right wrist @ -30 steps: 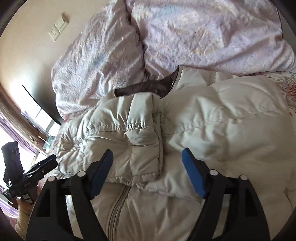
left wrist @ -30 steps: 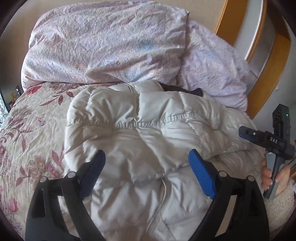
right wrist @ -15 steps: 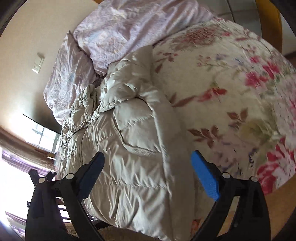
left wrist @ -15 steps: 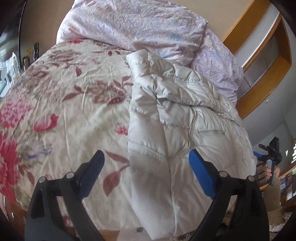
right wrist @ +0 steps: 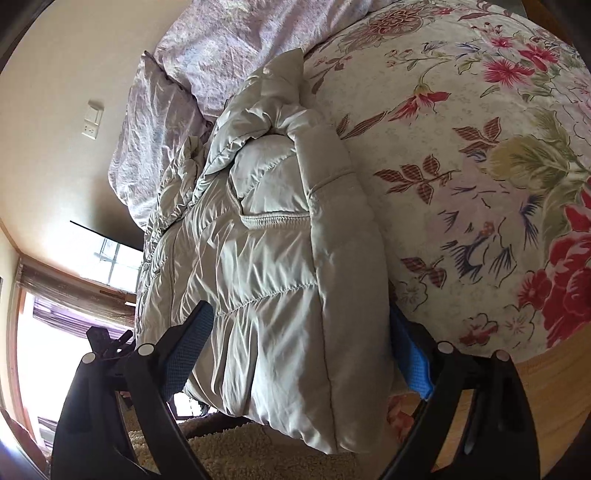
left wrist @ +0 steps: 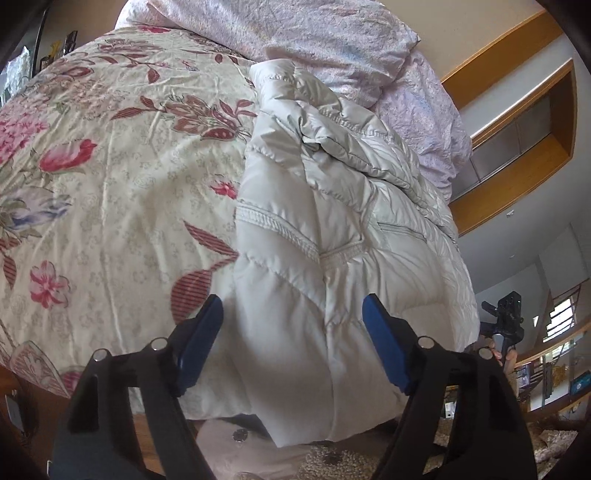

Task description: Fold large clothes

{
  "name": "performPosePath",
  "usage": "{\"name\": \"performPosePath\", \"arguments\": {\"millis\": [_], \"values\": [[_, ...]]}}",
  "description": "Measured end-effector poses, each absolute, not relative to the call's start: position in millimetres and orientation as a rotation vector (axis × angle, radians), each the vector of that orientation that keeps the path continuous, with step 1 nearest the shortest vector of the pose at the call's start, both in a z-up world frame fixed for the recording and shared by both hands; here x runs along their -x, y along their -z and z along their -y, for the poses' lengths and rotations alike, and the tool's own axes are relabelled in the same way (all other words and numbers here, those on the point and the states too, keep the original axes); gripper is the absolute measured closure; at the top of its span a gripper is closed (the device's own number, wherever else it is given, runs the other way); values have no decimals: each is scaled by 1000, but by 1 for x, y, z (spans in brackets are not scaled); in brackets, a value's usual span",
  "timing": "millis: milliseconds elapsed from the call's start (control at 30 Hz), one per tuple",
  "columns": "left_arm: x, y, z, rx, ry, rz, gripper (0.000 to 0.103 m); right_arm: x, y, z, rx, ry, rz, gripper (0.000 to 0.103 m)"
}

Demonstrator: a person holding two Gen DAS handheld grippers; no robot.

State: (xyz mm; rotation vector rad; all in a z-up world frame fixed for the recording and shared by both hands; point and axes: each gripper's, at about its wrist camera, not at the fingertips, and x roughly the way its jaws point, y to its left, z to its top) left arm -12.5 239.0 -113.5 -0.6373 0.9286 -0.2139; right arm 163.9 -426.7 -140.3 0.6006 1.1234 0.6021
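A puffy cream quilted jacket (left wrist: 332,229) lies folded along the floral bedspread (left wrist: 110,184), hem overhanging the bed's edge. My left hand-held gripper (left wrist: 291,343) has just been closing, my right hand-held gripper (right wrist: 299,354) too; both straddle the hem, unclenched.

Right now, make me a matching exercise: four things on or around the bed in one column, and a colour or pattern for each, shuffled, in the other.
1. jacket
2. bedspread
3. pillow
4. shelf frame

A. pale lilac crinkled print
B. orange wood
C. cream, quilted
D. red and pink flowers on cream

Pairs: 1-C, 2-D, 3-A, 4-B
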Motion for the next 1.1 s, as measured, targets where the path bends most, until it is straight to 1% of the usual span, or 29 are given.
{"name": "performPosePath", "arguments": {"millis": [200, 300, 400, 467, 633, 800, 900, 967, 1000, 1033, 1067, 1100], "values": [[27, 118, -227, 706, 288, -910, 27, -162, 145, 421, -656, -678, -1132, 12], [33, 122, -227, 778, 324, -910, 33, -156, 149, 423, -701, -723, -1137, 12], [39, 124, -225, 780, 317, -907, 39, -149, 151, 423, -716, -744, -1142, 14], [39, 124, -224, 791, 313, -910, 41, -146, 152, 423, -728, -752, -1143, 16], [42, 125, -220, 777, 288, -920, 50, -136, 154, 418, -735, -767, -1147, 22], [48, 126, -217, 771, 274, -929, 54, -131, 154, 415, -739, -760, -1153, 24], [48, 123, -211, 734, 252, -938, 57, -129, 152, 409, -711, -751, -1165, 28], [47, 122, -209, 711, 235, -948, 58, -128, 152, 405, -691, -749, -1177, 36], [46, 122, -208, 702, 229, -954, 61, -128, 153, 402, -682, -747, -1183, 39], [45, 122, -207, 694, 221, -961, 70, -127, 154, 400, -669, -736, -1193, 54], [44, 121, -206, 684, 210, -966, 73, -127, 155, 397, -670, -727, -1199, 68], [44, 120, -206, 677, 205, -963, 79, -126, 155, 397, -682, -722, -1190, 69]]}}
